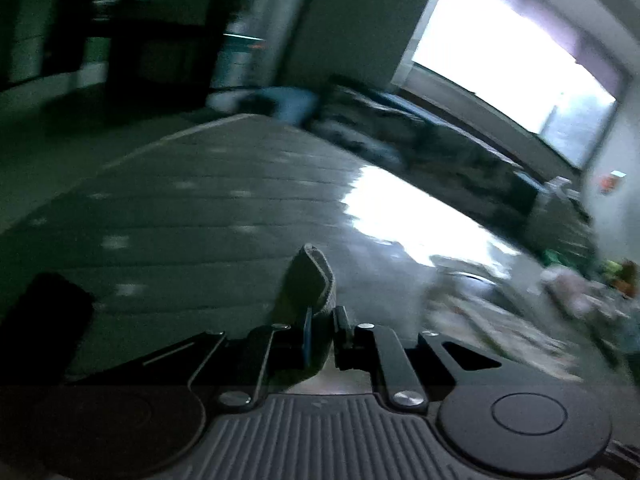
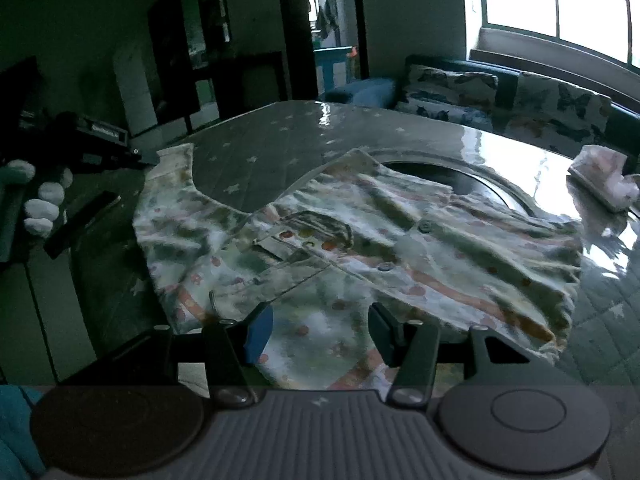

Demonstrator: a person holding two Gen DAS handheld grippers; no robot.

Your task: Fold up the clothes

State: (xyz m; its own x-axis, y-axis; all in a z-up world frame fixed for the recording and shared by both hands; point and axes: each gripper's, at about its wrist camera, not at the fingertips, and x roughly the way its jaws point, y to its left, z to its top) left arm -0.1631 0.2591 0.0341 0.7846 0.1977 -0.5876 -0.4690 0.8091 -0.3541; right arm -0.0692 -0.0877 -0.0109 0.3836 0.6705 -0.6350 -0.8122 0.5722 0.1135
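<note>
A pale flowered garment (image 2: 360, 248) with buttons lies spread and creased on the star-patterned table (image 2: 256, 136). My right gripper (image 2: 320, 330) hovers open just above its near hem, one blue pad and one dark pad wide apart with nothing between them. In the right wrist view my left gripper (image 2: 144, 158) reaches in from the far left and grips the garment's shoulder corner (image 2: 172, 156); a gloved hand (image 2: 40, 200) holds it. The left wrist view shows the left gripper (image 1: 322, 332) shut on a narrow grey fold of the fabric (image 1: 312, 280), which sticks up between the fingers.
A dark round inset (image 2: 452, 180) sits in the table beyond the garment. A small crumpled pale bundle (image 2: 604, 180) lies at the far right edge. A dark flat bar (image 2: 80, 224) lies at the left. A sofa with patterned cushions (image 2: 520, 96) runs behind the table under a bright window.
</note>
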